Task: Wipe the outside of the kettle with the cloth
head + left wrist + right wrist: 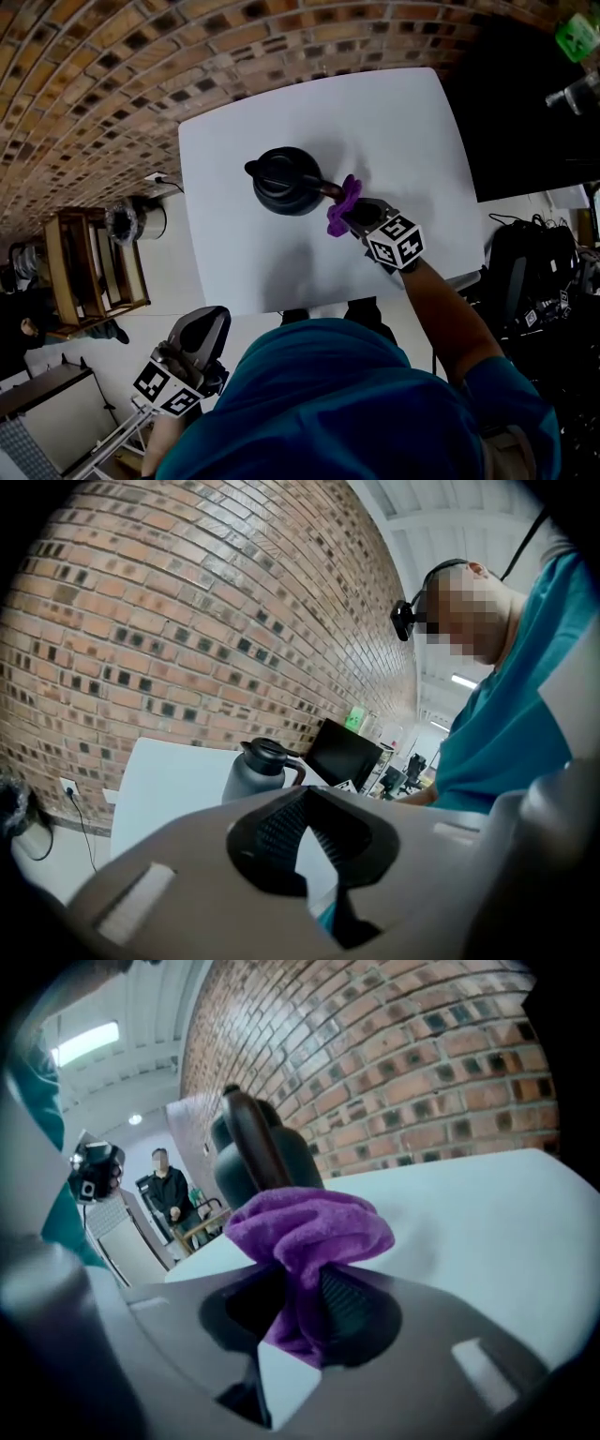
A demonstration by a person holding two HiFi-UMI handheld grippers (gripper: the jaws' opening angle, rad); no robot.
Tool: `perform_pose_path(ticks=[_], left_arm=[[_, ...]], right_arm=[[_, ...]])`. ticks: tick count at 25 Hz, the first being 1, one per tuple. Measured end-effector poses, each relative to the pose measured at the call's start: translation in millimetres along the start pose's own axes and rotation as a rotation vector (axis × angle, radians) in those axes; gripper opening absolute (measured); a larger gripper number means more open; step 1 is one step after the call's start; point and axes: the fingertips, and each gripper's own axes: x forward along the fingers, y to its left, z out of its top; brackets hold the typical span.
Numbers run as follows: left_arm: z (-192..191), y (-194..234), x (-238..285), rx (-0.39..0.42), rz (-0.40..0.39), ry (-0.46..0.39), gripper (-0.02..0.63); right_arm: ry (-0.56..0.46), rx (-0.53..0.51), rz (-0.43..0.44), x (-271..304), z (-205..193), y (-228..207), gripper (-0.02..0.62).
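Over the right part of the white desk point(403, 122), the right tool point(351, 216) has its jaws clamped on a bunched purple cloth point(309, 1227), which bulges out past the tips. The cloth sits right at the curved handle point(251, 1143) of the dark kettle point(284, 183); whether it presses on the handle or only lies just beside it cannot be told. The kettle stands upright near the middle of the desk, its lid on, its spout turned away from the right tool and its handle turned toward it. The left tool point(200, 335) is held low, off the near edge of the desk and well apart from the kettle. Its jaws meet at the tips with nothing between them point(305, 797). Beyond the desk rises a brick wall point(141, 56). In the right gripper view a person point(170, 1192) is far off past the kettle.
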Motion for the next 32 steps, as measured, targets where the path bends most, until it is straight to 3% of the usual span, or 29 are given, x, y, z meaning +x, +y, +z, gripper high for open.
perform_pose_path(ticks=[5,9,11,15,18,21,28,32], left_arm=[[4,10,-28,-0.013,0.038,-0.054,0.005],[9,19,-45,-0.021,0.06,-0.096,0.004],[7,21,-50,-0.028,0.064,-0.105,0.004],[2,24,-55,-0.043,0.066,-0.108,0.004],[1,27,-57,-0.049,0.063,-0.11,0.004],[1,26,-57,-0.049,0.061,-0.109,0.004],[-5,23,-58,-0.046,0.076,-0.079,0.005],[-9,22,-58,-0.053,0.082,-0.09,0.004]], right_arm=[[0.078,-0.049,0.052,12,-6,62,0.109],[0.065,-0.097,-0.12,13,22,58,0.108],[0.093,-0.185,-0.189,11,35,60,0.107],[0.098,-0.358,-0.271,-3,57,79,0.107],[0.055,-0.427,-0.296,-11,74,90,0.107],[0.067,-0.397,-0.304,-4,66,76,0.107],[0.198,-0.357,-0.285,43,1,36,0.107],[0.236,-0.362,-0.274,45,-3,34,0.109]])
